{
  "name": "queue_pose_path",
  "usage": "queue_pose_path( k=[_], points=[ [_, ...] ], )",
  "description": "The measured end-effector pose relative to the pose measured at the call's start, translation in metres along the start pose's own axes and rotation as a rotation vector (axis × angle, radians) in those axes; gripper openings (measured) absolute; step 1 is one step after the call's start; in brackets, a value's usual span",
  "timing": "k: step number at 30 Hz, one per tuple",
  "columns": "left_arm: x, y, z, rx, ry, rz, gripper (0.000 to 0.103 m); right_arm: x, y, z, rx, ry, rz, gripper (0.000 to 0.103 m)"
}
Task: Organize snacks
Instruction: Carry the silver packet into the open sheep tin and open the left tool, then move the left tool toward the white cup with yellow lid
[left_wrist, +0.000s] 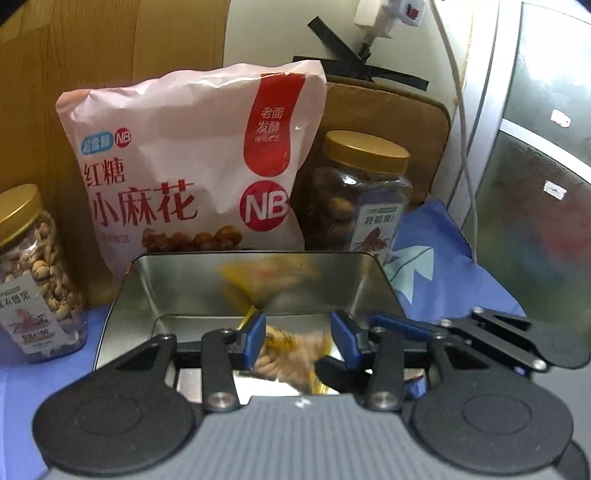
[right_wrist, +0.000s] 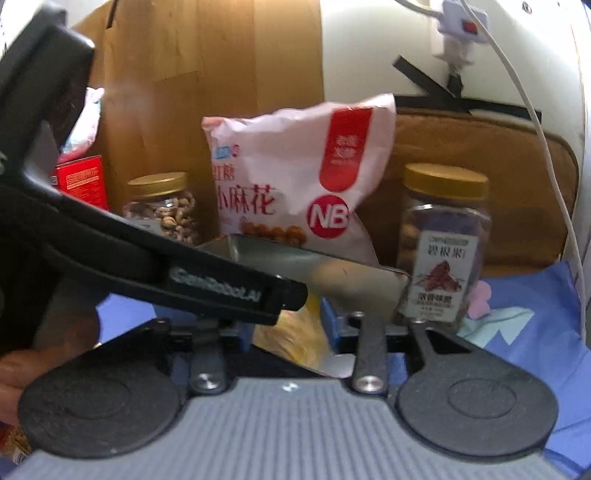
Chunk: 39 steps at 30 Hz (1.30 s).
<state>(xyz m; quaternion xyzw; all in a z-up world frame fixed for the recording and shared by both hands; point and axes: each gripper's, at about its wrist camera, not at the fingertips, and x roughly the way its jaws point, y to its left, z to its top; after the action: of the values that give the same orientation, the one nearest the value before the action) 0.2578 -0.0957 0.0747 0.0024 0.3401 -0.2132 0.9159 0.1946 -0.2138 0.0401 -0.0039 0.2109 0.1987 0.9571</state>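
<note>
An open metal tin (left_wrist: 184, 288) sits on the blue cloth in front of both grippers. My left gripper (left_wrist: 300, 339) hangs over it with a blurred yellow snack packet (left_wrist: 288, 350) filling the gap between its blue pads. My right gripper (right_wrist: 288, 328) is right beside it over the same tin (right_wrist: 266, 251). Its pads stand apart around another blurred yellow packet (right_wrist: 291, 339) that looks loose. The left gripper's black finger (right_wrist: 221, 288) crosses the right wrist view from the left and hides part of the right gripper's left pad.
Behind the tin stand a pink snack bag (left_wrist: 184, 166) and two gold-lidded nut jars (left_wrist: 33, 266) (left_wrist: 362, 192). A red box (right_wrist: 83, 181) stands at far left by the wooden panel. A brown cushion (left_wrist: 388, 110) leans on the white wall. A hand (right_wrist: 11, 369) shows at the left edge.
</note>
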Motion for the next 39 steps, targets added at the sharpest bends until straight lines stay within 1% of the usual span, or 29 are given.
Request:
queue_pose_path(
  k=[2, 4, 7, 8, 11, 14, 17, 19, 22, 27, 32, 36, 39],
  points=[
    [-0.015, 0.001, -0.003, -0.003, -0.023, -0.013, 0.04, -0.012, -0.005, -0.003, 0.034, -0.012, 0.002, 0.046],
    [-0.036, 0.003, -0.007, -0.003, -0.045, -0.001, 0.04, -0.026, -0.012, -0.009, 0.078, -0.015, 0.017, 0.046],
    [-0.071, 0.006, -0.025, -0.014, -0.048, 0.029, 0.045, -0.056, -0.017, -0.024, 0.155, -0.023, 0.057, 0.046],
    [-0.081, 0.006, -0.033, -0.011, -0.043, 0.055, 0.045, -0.066, -0.016, -0.031, 0.178, -0.025, 0.07, 0.046],
    [-0.107, -0.001, -0.064, 0.031, -0.029, 0.189, 0.046, -0.091, -0.007, -0.05, 0.22, -0.041, 0.092, 0.046],
    [-0.127, -0.009, -0.097, 0.074, -0.018, 0.325, 0.052, -0.113, 0.013, -0.066, 0.245, -0.05, 0.101, 0.047],
    [-0.142, -0.009, -0.121, 0.069, 0.004, 0.381, 0.053, -0.126, 0.035, -0.082, 0.257, -0.036, 0.113, 0.047],
    [-0.152, -0.007, -0.133, 0.069, 0.01, 0.405, 0.053, -0.128, 0.045, -0.09, 0.255, -0.014, 0.13, 0.047],
    [-0.164, -0.003, -0.148, 0.071, 0.013, 0.443, 0.053, -0.13, 0.06, -0.099, 0.235, 0.015, 0.129, 0.047],
    [-0.176, 0.009, -0.163, 0.049, 0.03, 0.476, 0.053, -0.129, 0.076, -0.104, 0.239, 0.048, 0.145, 0.047],
    [-0.182, 0.026, -0.17, 0.015, 0.037, 0.51, 0.053, -0.128, 0.091, -0.103, 0.204, 0.06, 0.162, 0.047],
    [-0.185, 0.036, -0.173, -0.001, 0.035, 0.542, 0.054, -0.125, 0.098, -0.103, 0.187, 0.069, 0.168, 0.047],
    [-0.185, 0.04, -0.173, -0.004, 0.038, 0.553, 0.054, -0.122, 0.1, -0.104, 0.183, 0.076, 0.169, 0.047]
  ],
)
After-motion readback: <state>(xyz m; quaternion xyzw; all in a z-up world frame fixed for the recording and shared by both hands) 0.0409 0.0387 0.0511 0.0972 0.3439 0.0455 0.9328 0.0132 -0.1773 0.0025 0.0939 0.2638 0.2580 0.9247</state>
